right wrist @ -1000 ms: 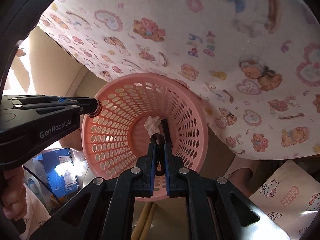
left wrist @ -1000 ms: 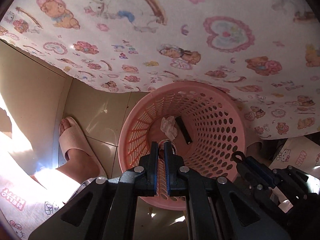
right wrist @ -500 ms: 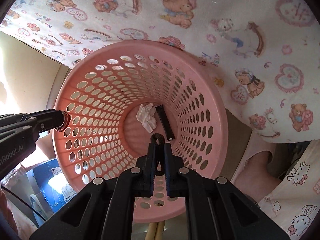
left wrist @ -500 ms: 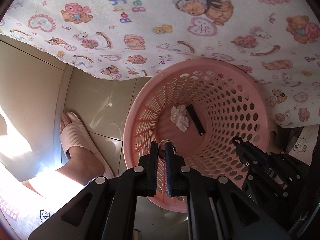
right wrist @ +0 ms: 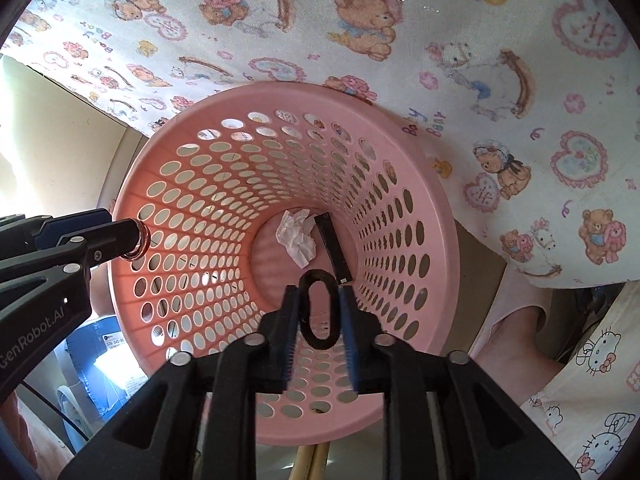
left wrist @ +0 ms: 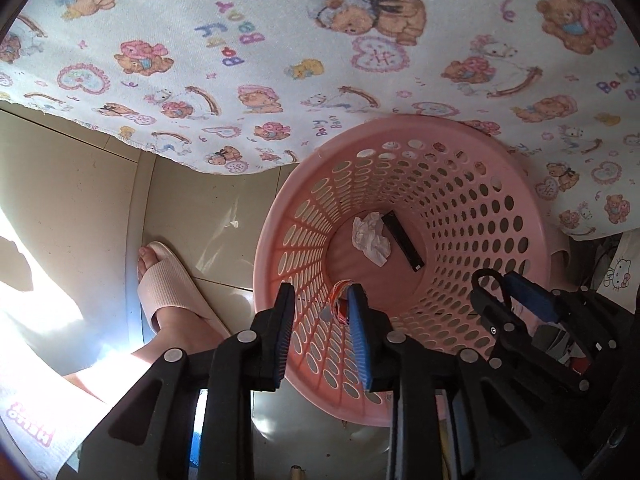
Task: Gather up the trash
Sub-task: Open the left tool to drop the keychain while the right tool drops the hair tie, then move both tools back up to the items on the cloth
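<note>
Both claws hang right over the mouth of the pink basket (right wrist: 132,184), which makes sense – anything let go from here drops straight in. The right claw (right wrist: 319,312) has its jaws apart, with a black loop (right wrist: 318,310), probably a hair tie, sitting loosely between the pads; whether it is touching them or already falling I can't tell. The left claw (left wrist: 320,312) is spread open too, and a small reddish ring thing (left wrist: 339,300) clings by its right finger, looking barely held. Down at the bottom of the basket there's a crumpled white tissue (right wrist: 297,236) with a black stick-like wrapper (right wrist: 334,248) just to its right, touching or nearly so. The basket stands on the tiled floor (left wrist: 80,200) against a teddy-bear print cloth (left wrist: 280,40) on the far side – a slippered foot (left wrist: 168,284) is planted to its left, so I'd guess the person is standing over it.
</note>
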`<action>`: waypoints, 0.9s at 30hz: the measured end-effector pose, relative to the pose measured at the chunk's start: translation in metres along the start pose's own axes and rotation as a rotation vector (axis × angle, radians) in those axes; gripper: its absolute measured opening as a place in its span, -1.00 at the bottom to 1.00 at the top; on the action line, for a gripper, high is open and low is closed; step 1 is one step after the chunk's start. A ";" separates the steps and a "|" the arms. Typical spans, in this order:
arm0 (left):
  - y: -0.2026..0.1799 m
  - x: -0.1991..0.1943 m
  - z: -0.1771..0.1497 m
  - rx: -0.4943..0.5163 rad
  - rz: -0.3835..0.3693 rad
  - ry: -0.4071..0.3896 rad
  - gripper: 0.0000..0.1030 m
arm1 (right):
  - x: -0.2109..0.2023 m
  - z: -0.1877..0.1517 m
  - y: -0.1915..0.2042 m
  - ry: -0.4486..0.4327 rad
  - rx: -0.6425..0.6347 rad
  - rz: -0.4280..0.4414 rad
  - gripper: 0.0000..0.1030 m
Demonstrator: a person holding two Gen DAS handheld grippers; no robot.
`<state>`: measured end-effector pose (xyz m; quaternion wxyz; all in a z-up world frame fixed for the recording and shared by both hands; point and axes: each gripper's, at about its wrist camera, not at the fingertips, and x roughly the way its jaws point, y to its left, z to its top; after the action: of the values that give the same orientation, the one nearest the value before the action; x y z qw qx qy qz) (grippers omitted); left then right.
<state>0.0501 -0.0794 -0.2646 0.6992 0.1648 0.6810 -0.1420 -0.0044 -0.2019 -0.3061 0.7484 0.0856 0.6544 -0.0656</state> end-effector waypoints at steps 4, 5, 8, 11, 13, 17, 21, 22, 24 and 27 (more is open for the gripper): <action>0.003 -0.003 0.001 -0.015 -0.001 -0.003 -0.35 | -0.002 0.000 -0.001 -0.011 -0.002 -0.005 -0.12; 0.003 -0.004 0.001 -0.016 0.004 -0.008 -0.29 | -0.003 0.000 -0.001 -0.008 0.000 -0.002 -0.11; 0.004 -0.007 0.002 -0.015 0.012 -0.018 -0.04 | -0.005 0.000 -0.001 -0.020 -0.002 -0.010 0.09; 0.005 -0.010 0.002 -0.020 0.015 -0.026 0.08 | -0.009 0.000 0.001 -0.043 -0.016 -0.040 0.39; 0.007 -0.010 0.003 -0.025 0.013 -0.026 0.11 | -0.011 0.000 0.001 -0.048 -0.019 -0.048 0.39; 0.009 -0.016 0.004 -0.039 0.015 -0.034 0.12 | -0.015 0.001 -0.001 -0.052 -0.006 -0.047 0.39; 0.009 -0.038 0.007 -0.041 0.044 -0.104 0.12 | -0.024 0.002 0.005 -0.091 -0.018 -0.070 0.39; 0.010 -0.044 0.008 -0.041 0.052 -0.126 0.12 | -0.029 0.002 0.006 -0.110 -0.023 -0.076 0.39; 0.013 -0.060 0.009 -0.050 0.061 -0.174 0.12 | -0.041 0.003 0.012 -0.150 -0.038 -0.085 0.39; 0.020 -0.085 0.010 -0.076 0.056 -0.254 0.12 | -0.060 0.004 0.018 -0.213 -0.053 -0.094 0.39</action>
<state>0.0650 -0.0676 -0.1783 0.7892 0.1377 0.5871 -0.1163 -0.0046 -0.1858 -0.2450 0.8119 0.0273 0.5759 -0.0919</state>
